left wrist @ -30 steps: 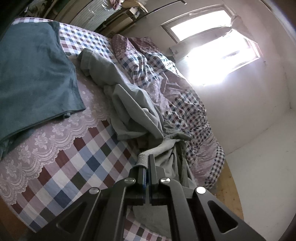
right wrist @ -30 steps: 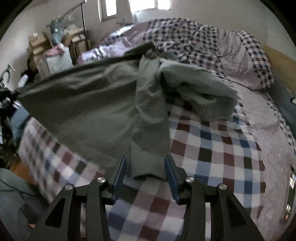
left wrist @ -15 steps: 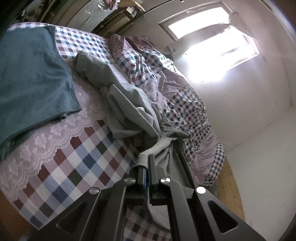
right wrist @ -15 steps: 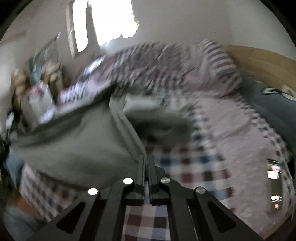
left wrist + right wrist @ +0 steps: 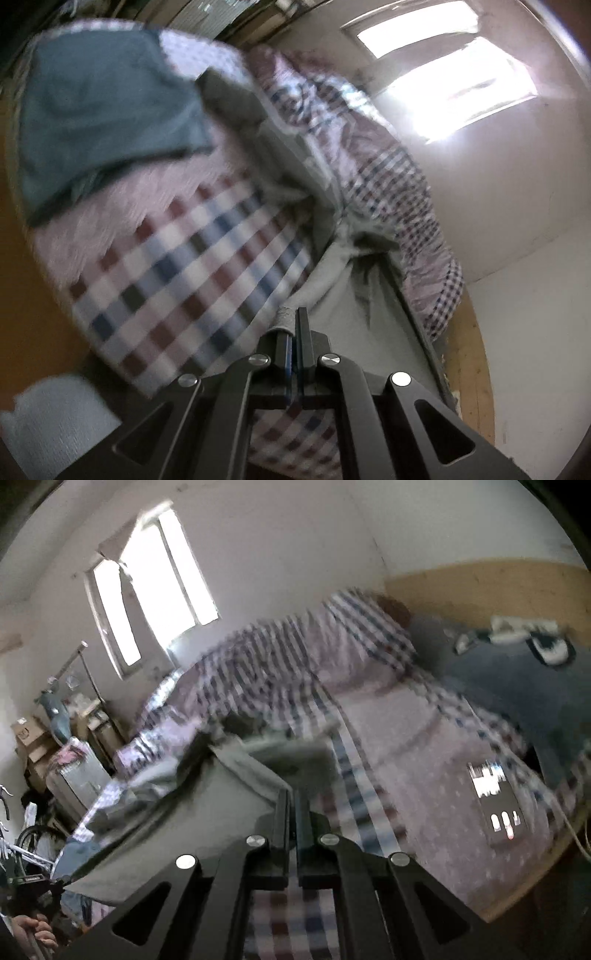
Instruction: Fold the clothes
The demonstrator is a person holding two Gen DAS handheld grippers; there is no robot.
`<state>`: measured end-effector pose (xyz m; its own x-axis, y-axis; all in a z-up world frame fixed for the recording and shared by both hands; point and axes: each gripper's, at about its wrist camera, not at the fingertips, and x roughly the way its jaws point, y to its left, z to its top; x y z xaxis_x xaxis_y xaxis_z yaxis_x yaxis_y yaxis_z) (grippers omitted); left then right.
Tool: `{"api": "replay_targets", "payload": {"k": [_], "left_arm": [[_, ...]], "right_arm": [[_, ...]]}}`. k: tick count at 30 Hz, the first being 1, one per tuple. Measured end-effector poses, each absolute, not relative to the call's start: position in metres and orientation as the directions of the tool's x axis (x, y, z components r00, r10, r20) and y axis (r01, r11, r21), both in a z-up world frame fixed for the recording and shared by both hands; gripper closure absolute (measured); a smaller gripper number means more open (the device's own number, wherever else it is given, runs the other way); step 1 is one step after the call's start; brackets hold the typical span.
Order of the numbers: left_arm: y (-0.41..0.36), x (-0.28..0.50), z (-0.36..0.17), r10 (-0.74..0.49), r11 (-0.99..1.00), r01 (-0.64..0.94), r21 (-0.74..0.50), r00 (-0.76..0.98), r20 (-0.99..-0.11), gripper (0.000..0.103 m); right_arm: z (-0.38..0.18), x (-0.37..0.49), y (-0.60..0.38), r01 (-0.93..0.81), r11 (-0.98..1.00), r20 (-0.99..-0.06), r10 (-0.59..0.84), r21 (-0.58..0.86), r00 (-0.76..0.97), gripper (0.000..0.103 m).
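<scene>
A grey-green garment [image 5: 354,295] trails across the checked bed cover [image 5: 192,266] in the left wrist view, blurred by motion. My left gripper [image 5: 291,314] is shut on a ribbed edge of it, and the cloth stretches away from the fingers toward the bed's far side. In the right wrist view the same grey-green garment [image 5: 207,805] hangs taut to the left of my right gripper [image 5: 293,797], which is shut on its corner. A folded teal garment [image 5: 107,107] lies at the far left of the bed.
A crumpled checked duvet [image 5: 388,184] runs along the bed's window side. A phone [image 5: 498,805] lies on the pink sheet at the right. Boxes and clutter [image 5: 59,746] stand under the window, with a bicycle at the left edge. Wooden floor [image 5: 469,369] shows beside the bed.
Both grippers have risen and pulled back from the bed, lifting and stretching the grey-green garment. The right gripper, open a second ago, has shut on the cloth.
</scene>
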<state>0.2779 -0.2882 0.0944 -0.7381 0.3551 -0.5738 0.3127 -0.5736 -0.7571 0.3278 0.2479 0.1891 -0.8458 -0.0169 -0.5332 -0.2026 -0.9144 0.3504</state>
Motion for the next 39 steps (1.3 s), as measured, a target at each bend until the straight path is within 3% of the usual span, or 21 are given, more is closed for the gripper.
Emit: {"api": "replay_targets", "payload": {"k": [3,19,21,23,25,32,39], "left_arm": [[-0.287,0.275,0.082,0.347,-0.575,0.351,-0.739,-0.713,-0.609,0.103],[-0.293,0.278,0.032,0.331,-0.554,0.489,-0.673,-0.612,-0.718,0.1],[-0.295,0.278,0.025,0.313,-0.557,0.52,-0.647,-0.59,-0.744,0.095],[-0.3,0.282,0.018,0.3,-0.536,0.56,-0.632,-0.573,-0.763,0.072],[-0.305,0.286,0.016,0.281,-0.524,0.578,-0.625,-0.575,-0.768,0.061],[-0.319,0.291,0.028,0.229,-0.544,0.56,-0.625,-0.617,-0.753,0.05],[-0.312,0.282,0.047,0.214,-0.607,0.49,-0.626,-0.657,-0.722,0.049]], "right_arm": [[0.149,0.33,0.258,-0.227,-0.845,-0.576,-0.112,0.485,-0.81,0.103],[0.049,0.312,0.265,-0.478,-0.786,-0.812,-0.051,0.391,-0.581,0.099],[0.046,0.312,0.266,-0.494,-0.778,-0.817,-0.042,0.388,-0.576,0.099],[0.048,0.312,0.266,-0.496,-0.778,-0.809,-0.027,0.386,-0.587,0.099],[0.051,0.311,0.265,-0.494,-0.781,-0.802,-0.014,0.382,-0.597,0.098],[0.061,0.303,0.254,-0.461,-0.805,-0.774,0.002,0.375,-0.633,0.098],[0.075,0.288,0.235,-0.39,-0.84,-0.741,-0.021,0.377,-0.671,0.098]]}}
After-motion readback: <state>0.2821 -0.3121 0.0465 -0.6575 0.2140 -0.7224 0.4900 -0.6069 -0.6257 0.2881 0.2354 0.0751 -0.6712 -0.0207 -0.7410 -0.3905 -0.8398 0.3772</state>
